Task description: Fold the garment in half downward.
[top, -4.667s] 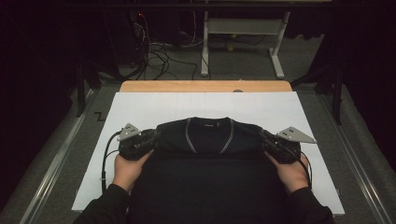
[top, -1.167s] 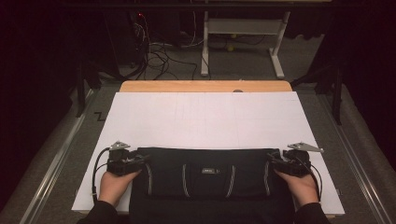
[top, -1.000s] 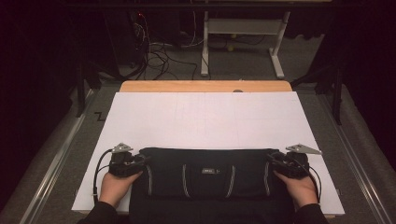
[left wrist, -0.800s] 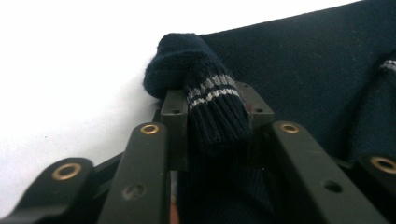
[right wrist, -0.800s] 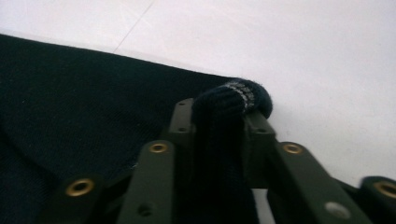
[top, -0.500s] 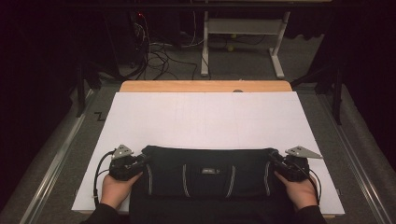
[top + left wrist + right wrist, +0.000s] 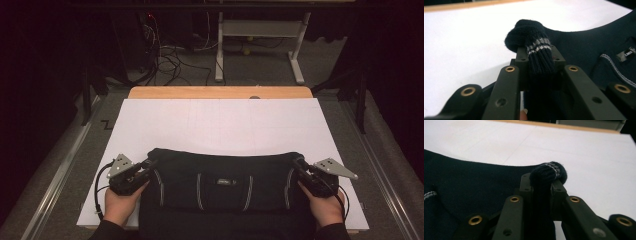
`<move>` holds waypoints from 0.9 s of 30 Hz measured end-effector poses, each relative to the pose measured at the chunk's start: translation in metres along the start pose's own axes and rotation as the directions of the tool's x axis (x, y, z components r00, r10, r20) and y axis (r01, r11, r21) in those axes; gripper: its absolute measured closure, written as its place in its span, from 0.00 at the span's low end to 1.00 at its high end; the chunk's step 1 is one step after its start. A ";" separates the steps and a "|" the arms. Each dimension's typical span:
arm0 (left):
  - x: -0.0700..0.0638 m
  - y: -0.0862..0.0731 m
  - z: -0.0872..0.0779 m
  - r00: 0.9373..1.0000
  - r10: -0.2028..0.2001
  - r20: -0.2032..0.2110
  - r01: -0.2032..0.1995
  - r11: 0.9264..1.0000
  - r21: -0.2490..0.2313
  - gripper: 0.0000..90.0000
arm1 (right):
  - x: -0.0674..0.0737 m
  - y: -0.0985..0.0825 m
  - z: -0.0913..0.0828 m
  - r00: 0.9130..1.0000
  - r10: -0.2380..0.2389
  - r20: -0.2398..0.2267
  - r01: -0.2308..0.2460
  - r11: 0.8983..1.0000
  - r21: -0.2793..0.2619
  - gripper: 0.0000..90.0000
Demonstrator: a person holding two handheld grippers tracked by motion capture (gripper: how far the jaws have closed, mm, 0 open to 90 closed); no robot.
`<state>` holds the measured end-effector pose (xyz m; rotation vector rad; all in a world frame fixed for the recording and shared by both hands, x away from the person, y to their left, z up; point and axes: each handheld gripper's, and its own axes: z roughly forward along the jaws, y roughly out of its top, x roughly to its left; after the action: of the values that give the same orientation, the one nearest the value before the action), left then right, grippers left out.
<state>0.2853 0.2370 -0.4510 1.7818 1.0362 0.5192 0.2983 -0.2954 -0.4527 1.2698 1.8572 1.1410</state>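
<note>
A dark navy knit sweater [image 7: 222, 185] with thin grey stripes lies folded at the near edge of the white table sheet [image 7: 220, 125]. My left gripper [image 7: 149, 165] is shut on its left edge; in the left gripper view the jaws pinch the ribbed, striped hem [image 7: 537, 47]. My right gripper [image 7: 299, 164] is shut on the right edge, where the right gripper view has a rolled bit of striped knit [image 7: 549, 173] poking up between the jaws. A white neck label [image 7: 223, 182] faces up in the middle of the sweater, also seen as a label [image 7: 627, 53] at the right of the left gripper view.
The white sheet covers a wooden table whose far edge [image 7: 220, 92] is bare. Grey floor rails run along both sides [image 7: 60, 170]. Beyond the table stand a white desk frame [image 7: 260, 45] and loose cables [image 7: 165, 55] on the floor.
The sweater's upper part was folded down toward the near edge. In the last second both grippers have lifted and pushed the held edges slightly away, so the fold now stands a little farther up the sheet.
</note>
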 end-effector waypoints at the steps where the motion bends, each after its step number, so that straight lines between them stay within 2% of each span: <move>1: 0.000 0.000 0.000 1.000 0.000 0.000 0.000 1.000 0.000 0.80 | 0.000 0.000 0.000 1.000 0.000 0.000 0.000 1.000 0.000 0.86; 2: -0.003 0.001 -0.003 1.000 0.015 -0.015 -0.015 1.000 -0.020 0.80 | 0.000 0.002 -0.004 1.000 0.000 0.005 0.000 1.000 -0.023 0.86; 6: -0.006 0.002 -0.005 0.999 0.036 -0.041 -0.038 0.998 -0.041 0.80 | -0.001 0.004 -0.008 1.000 0.011 0.002 -0.011 0.999 -0.048 0.86; 10: -0.006 0.003 -0.002 0.999 0.030 -0.045 -0.032 0.999 -0.042 0.80 | -0.002 0.006 -0.010 0.999 0.033 -0.009 -0.034 0.997 -0.068 0.86; 11: -0.006 0.002 0.001 0.998 0.028 -0.050 -0.030 0.999 -0.033 0.80 | -0.002 0.007 -0.006 0.999 0.045 -0.012 -0.046 0.996 -0.072 0.86; 12: -0.005 -0.002 0.009 0.998 0.023 -0.053 -0.023 1.000 0.002 0.80 | -0.002 0.007 -0.002 0.999 0.039 -0.010 -0.040 0.997 -0.063 0.86; 15: -0.003 -0.006 0.016 0.998 0.021 -0.065 -0.019 0.999 0.031 0.80 | -0.003 0.006 0.006 0.999 0.041 -0.014 -0.041 0.998 -0.038 0.86; 16: 0.000 -0.006 0.021 0.997 0.012 -0.078 -0.009 0.999 0.037 0.80 | -0.003 0.006 0.013 1.000 0.025 -0.001 -0.025 0.999 -0.025 0.86; 19: 0.005 -0.005 0.025 0.996 0.015 -0.084 -0.012 0.999 0.039 0.80 | -0.004 0.008 0.017 1.000 0.015 0.009 -0.015 1.000 -0.022 0.86; 22: 0.014 -0.001 0.034 0.995 -0.007 -0.095 0.011 0.999 0.040 0.80 | -0.007 0.015 0.027 1.000 0.022 0.007 -0.022 0.999 -0.027 0.86; 27: 0.020 0.008 0.041 0.994 0.013 -0.112 -0.009 0.999 0.039 0.80 | -0.009 0.024 0.036 1.000 0.015 0.015 -0.014 0.999 -0.032 0.86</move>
<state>0.3297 0.2310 -0.4635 1.8104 1.1208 0.6157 0.3417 -0.2884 -0.4469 1.2727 1.8140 1.1612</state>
